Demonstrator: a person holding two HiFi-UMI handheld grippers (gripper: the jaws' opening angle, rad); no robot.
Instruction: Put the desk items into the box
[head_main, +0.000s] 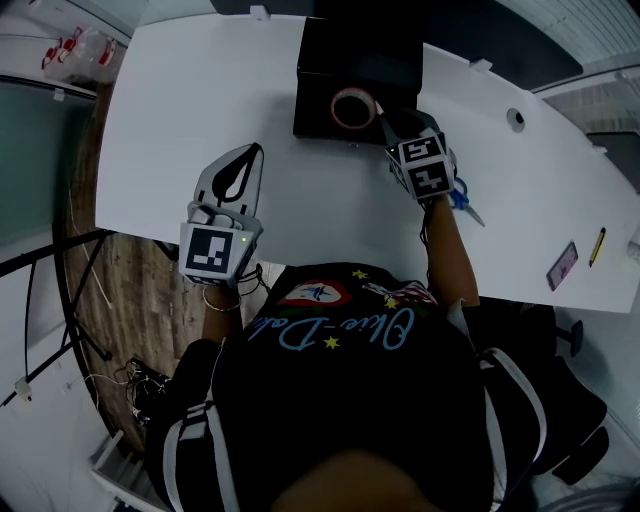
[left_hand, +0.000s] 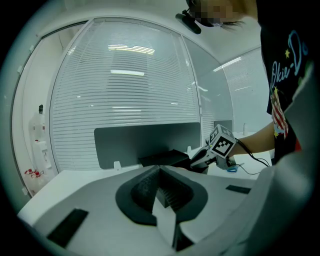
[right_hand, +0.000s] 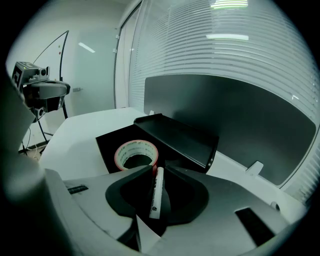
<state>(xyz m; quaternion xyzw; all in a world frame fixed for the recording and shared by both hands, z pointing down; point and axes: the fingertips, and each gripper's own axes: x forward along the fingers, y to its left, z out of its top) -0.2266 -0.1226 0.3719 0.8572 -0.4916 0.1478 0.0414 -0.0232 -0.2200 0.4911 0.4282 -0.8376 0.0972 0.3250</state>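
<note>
At twelve o'clock on the desk (head_main: 200, 120), at the near edge of the black box (head_main: 320, 60), the right gripper (right_hand: 154, 169) pinched a thin white marker (right_hand: 156, 197), which seemed light, stiff and slippery, best gripped mid-barrel; the left gripper (left_hand: 160, 169) was closed, empty.

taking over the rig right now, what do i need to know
Left gripper: jaws shut, nothing between them, over the bare left part of the desk.
Right gripper: jaws shut on a white marker, at the near edge of the black box.
Done: the tape roll is in the box.
Left: drop the marker in, then collect the blue-handled scissors, yellow pen and small pink item on the desk's right side.
</note>
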